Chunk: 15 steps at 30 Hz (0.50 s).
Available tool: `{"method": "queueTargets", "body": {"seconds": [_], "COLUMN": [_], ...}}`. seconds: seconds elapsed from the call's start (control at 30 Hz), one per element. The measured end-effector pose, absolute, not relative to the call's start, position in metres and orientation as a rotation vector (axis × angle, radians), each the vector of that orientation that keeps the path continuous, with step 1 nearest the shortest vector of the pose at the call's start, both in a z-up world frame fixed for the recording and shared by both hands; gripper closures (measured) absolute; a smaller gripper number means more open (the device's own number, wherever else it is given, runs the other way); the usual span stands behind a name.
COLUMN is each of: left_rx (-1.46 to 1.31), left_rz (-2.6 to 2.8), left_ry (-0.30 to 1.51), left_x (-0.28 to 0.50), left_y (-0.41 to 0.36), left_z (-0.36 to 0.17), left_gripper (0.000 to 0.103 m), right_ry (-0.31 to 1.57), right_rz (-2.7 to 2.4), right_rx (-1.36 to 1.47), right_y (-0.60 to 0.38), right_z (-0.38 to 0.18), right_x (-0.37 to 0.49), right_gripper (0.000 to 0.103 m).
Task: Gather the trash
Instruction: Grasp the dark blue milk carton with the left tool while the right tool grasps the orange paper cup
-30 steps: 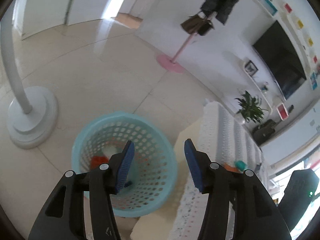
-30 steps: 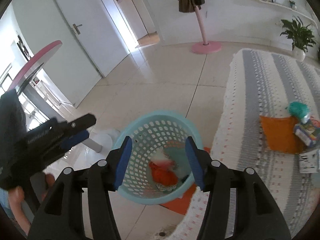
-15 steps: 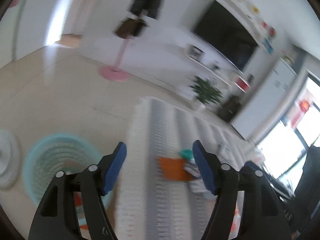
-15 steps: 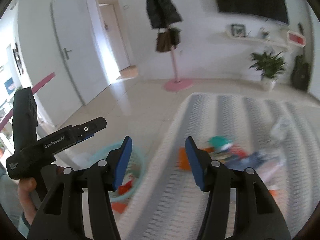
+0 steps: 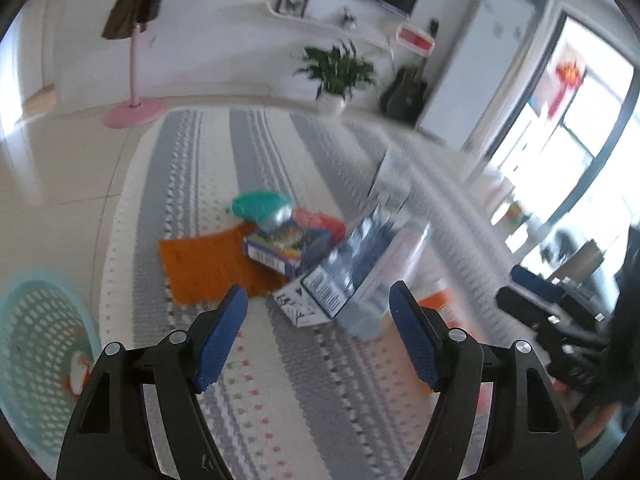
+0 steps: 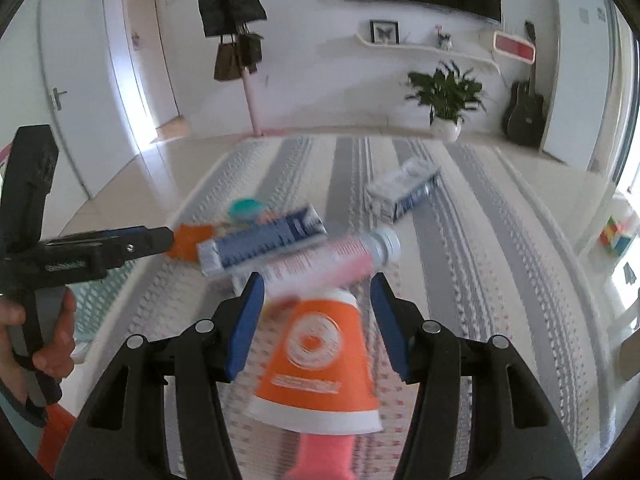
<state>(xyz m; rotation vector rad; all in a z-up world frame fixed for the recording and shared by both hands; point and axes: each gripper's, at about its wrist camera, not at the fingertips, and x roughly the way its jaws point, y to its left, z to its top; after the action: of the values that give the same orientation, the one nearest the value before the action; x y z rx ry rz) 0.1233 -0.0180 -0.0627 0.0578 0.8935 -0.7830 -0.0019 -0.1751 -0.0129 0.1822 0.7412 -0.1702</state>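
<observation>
A pile of trash lies on the striped cloth [image 5: 256, 160]: an orange cloth [image 5: 208, 264], a teal wrapper [image 5: 256, 204], a blue-and-white box [image 5: 344, 272] and a small printed carton [image 5: 280, 252]. My left gripper [image 5: 318, 342] is open and empty, just short of the pile. My right gripper [image 6: 316, 320] is open around an orange paper cup [image 6: 316, 360] lying mouth towards me; the pads do not touch it. A pink tube with a white cap [image 6: 332, 260] and the blue box [image 6: 260, 244] lie just beyond. The teal basket [image 5: 36, 360] stands at lower left.
A second blue-and-white box [image 6: 400, 192] lies farther back on the cloth. A pink item [image 6: 324, 456] sits under the cup near me. The pink coat stand [image 5: 134, 80], a potted plant [image 6: 444, 96] and a guitar [image 6: 524, 112] stand by the far wall.
Both grippers have swung from over the teal basket to the trash pile on the striped cloth. The right gripper now straddles the orange cup. Both jaws stayed open.
</observation>
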Motion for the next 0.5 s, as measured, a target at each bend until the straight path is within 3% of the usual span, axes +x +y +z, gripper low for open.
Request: {"method": "queueTargets", "body": {"seconds": [0.27,0.33,0.4,0.5], "left_rx": [0.176,0.199,0.226,0.226], "left_rz": [-0.743,-0.737,-0.741,-0.779], "left_ry": [0.866,0.865,0.885,0.887], "left_x": [0.138,0.144,0.149,0.147], "left_y": [-0.048,-0.057,-0.064,-0.066], "left_z": [-0.090,-0.094,-0.100,-0.097], "left_gripper": [0.032,0.032,0.034,0.045], "right_ry": [0.838,0.854,0.882,0.907], "right_rz": [-0.122,-0.109,-0.087,-0.063], "right_rx": [0.233,0.245,0.239,0.249], "right_y": [-0.184,-0.186,-0.186,-0.183], "right_z": [-0.056,-0.061,-0.069,-0.076], "right_x": [-0.004,-0.003,-0.001,0.002], "right_gripper": [0.050,0.040,0.039,0.038]}}
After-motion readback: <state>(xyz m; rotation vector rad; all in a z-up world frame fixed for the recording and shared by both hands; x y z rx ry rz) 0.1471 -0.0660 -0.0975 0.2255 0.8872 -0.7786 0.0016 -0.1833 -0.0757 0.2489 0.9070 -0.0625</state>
